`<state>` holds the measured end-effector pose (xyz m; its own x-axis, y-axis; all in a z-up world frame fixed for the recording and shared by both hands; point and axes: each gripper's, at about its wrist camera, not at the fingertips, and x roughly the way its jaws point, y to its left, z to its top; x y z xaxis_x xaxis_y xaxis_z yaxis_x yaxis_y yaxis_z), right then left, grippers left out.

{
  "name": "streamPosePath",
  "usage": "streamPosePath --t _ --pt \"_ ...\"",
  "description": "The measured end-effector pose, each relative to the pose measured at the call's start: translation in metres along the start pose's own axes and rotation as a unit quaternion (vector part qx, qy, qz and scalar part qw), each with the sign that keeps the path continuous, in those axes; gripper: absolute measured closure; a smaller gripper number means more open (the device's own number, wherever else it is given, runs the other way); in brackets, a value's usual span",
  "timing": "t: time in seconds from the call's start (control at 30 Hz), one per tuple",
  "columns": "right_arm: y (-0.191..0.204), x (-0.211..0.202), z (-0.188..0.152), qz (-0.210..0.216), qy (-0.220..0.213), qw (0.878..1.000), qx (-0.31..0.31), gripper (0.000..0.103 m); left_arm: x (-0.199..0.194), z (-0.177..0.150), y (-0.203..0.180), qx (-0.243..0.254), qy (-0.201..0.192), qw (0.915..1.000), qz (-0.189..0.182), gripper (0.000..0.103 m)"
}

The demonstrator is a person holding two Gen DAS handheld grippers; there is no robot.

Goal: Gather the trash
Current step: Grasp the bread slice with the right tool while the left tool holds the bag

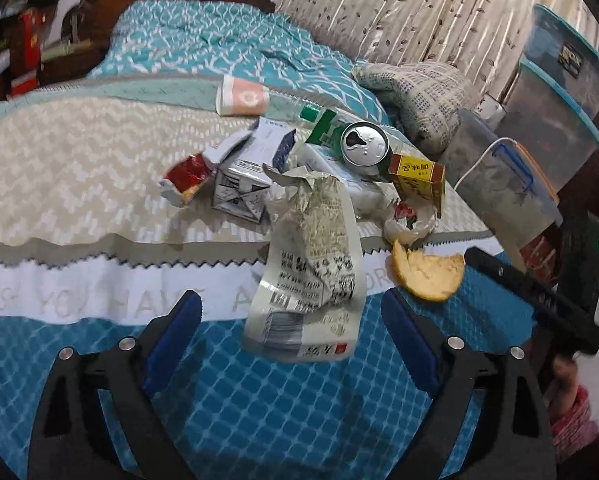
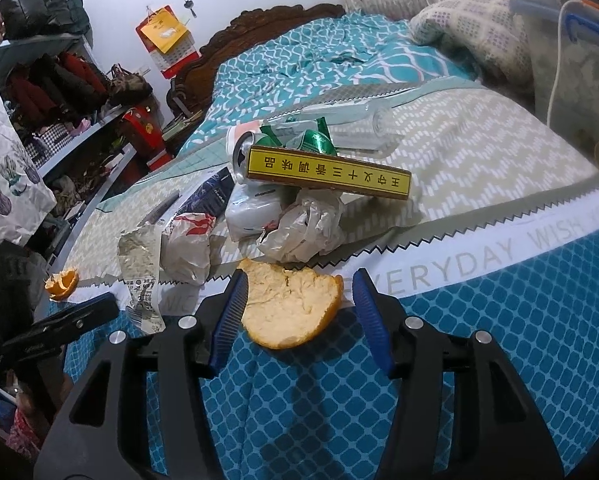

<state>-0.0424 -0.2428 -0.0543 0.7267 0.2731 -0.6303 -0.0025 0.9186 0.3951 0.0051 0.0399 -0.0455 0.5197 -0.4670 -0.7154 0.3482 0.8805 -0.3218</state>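
The left tool (image 1: pixel 291 312) is wide, holding nothing. The crumpled printed paper wrapper (image 1: pixel 315 256) lies between its fingers. The right tool (image 2: pixel 297 300) is half open around the big orange peel (image 2: pixel 289 306), beside the wrapper, on the bed (image 2: pixel 479 320).

**Much of the pile stays out of sight**

The yellow box (image 2: pixel 330 176) covers most of the can (image 2: pixel 241 158) in the right wrist view. Small print on the crumpled wrapper (image 1: pixel 313 256) is unreadable. Shelf clutter (image 1: pixel 17 46) blurs at the frame's edge.
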Motion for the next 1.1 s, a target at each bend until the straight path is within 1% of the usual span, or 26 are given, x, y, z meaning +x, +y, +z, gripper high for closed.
streamPosePath --t 0.1,0.13,0.17,0.2,0.27,0.3,0.4,0.53,0.6,0.63,0.67,0.7,0.77,0.83,0.93,1.0,1.1 --pt "0.002 -0.001 0.0 -0.003 -0.001 1.0 -0.005 0.046 0.012 0.005 -0.005 0.005 0.002 1.0 -0.005 0.017" --pt "0.002 -0.001 -0.001 -0.005 -0.001 1.0 -0.005 0.044 0.017 0.005 -0.009 0.011 0.006 0.9999 -0.006 0.018" --pt "0.001 -0.001 -0.001 -0.006 0.0 1.0 -0.004 0.041 0.021 0.005 -0.011 0.015 0.008 0.9998 -0.007 0.026" --pt "-0.001 -0.001 -0.001 -0.009 -0.001 1.0 -0.001 0.04 0.025 0.005 -0.014 0.02 0.013 0.9997 -0.007 0.043" --pt "-0.005 0.002 -0.003 -0.014 0.002 1.0 0.005 0.039 0.032 0.002 -0.016 0.029 0.032 0.999 -0.007 0.065" --pt "-0.009 0.004 -0.003 -0.014 0.006 1.0 0.013 0.039 0.033 0.0 -0.016 0.028 0.036 0.9989 -0.012 0.065" --pt "-0.021 0.011 -0.005 0.001 0.024 0.999 0.044 0.038 0.02 -0.006 -0.013 0.029 0.022 0.9993 -0.007 0.065" --pt "-0.027 0.026 -0.008 0.028 0.05 0.996 0.071 0.039 -0.006 -0.017 -0.009 0.024 -0.004 0.9996 -0.014 0.065" --pt "-0.025 0.033 -0.012 0.038 0.06 0.995 0.073 0.045 -0.018 -0.021 -0.011 0.029 -0.017 0.9993 -0.014 0.065" --pt "-0.022 0.033 -0.013 0.037 0.058 0.995 0.068 0.057 -0.021 -0.023 -0.013 0.031 -0.02 0.9992 -0.015 0.065" --pt "-0.019 0.035 -0.014 0.042 0.065 0.995 0.063 0.069 -0.024 -0.024 -0.015 0.033 -0.023 0.9991 -0.017 0.065" --pt "-0.017 0.039 -0.016 0.052 0.076 0.994 0.063 0.072 -0.025 -0.024 -0.018 0.036 -0.025 0.9989 -0.019 0.065" --pt "-0.014 0.039 -0.02 0.057 0.078 0.993 0.064 0.083 -0.026 -0.022 -0.024 0.043 -0.028 0.9985 -0.019 0.065" --pt "-0.015 0.036 -0.022 0.067 0.076 0.992 0.069 0.086 -0.023 -0.021 -0.031 0.048 -0.025 0.9983 -0.021 0.065" --pt "-0.019 0.029 -0.025 0.086 0.076 0.99 0.086 0.088 -0.021 -0.022 -0.037 0.058 -0.024 0.9978 -0.023 0.065" --pt "-0.023 0.023 -0.026 0.099 0.076 0.987 0.1 0.089 -0.021 -0.022 -0.041 0.065 -0.025 0.9973 -0.022 0.065" --pt "-0.026 0.014 -0.027 0.106 0.072 0.986 0.11 0.089 -0.022 -0.021 -0.047 0.075 -0.028 0.9965 -0.023 0.065"
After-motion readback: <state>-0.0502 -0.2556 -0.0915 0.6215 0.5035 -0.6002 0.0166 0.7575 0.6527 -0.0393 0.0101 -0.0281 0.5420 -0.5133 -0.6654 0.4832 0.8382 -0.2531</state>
